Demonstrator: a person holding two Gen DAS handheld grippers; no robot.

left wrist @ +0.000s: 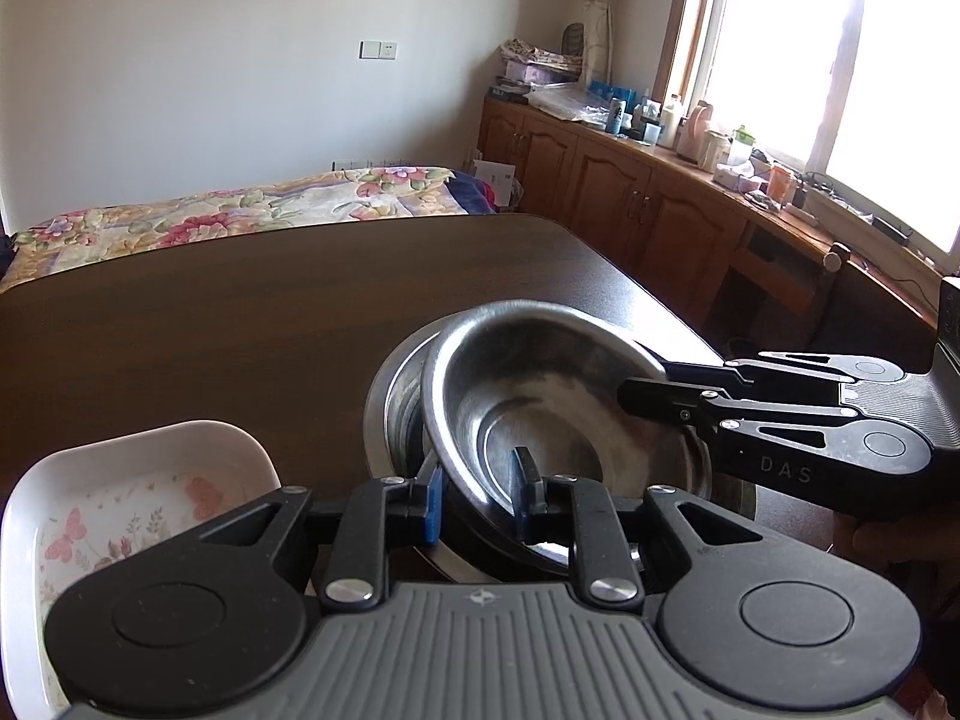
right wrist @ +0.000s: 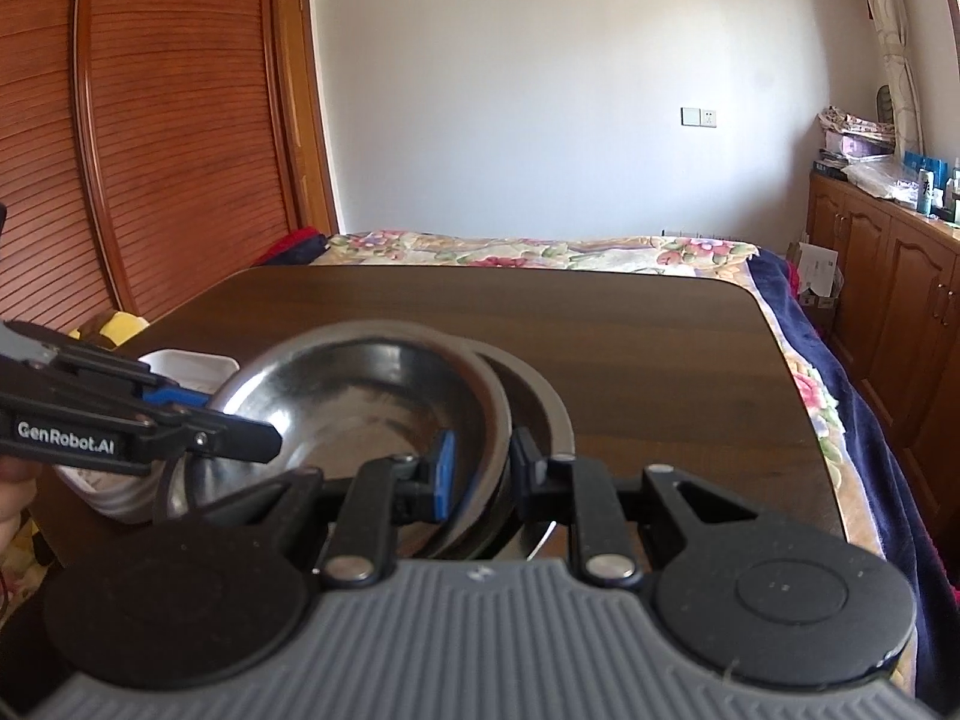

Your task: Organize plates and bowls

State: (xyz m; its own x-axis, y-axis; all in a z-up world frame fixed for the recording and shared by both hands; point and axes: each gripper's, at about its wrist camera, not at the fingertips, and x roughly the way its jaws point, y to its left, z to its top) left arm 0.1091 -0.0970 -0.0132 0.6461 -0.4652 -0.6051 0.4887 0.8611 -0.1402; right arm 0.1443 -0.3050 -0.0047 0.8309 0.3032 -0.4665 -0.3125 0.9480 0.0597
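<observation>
top steel bowl (left wrist: 540, 396) sits tilted in lower steel bowl (left wrist: 390, 414) on table (left wrist: 210, 324), leaning toward white tray (left wrist: 120, 480). your left gripper (left wrist: 477, 495) pinches its near rim; right gripper (right wrist: 480, 468) pinches opposite rim. level both hands evenly.

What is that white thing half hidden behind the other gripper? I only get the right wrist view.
Observer: A white dish with rounded corners. Its inside is printed with pink butterflies and flowers.
Operator: Is that other gripper really holding the top bowl?
Observer: It appears so. The left gripper has one blue pad outside the near rim of the top steel bowl and its other finger inside.
Operator: Where does all the daylight come from?
Observer: A large window above the wooden cabinets, outside your frame.
</observation>
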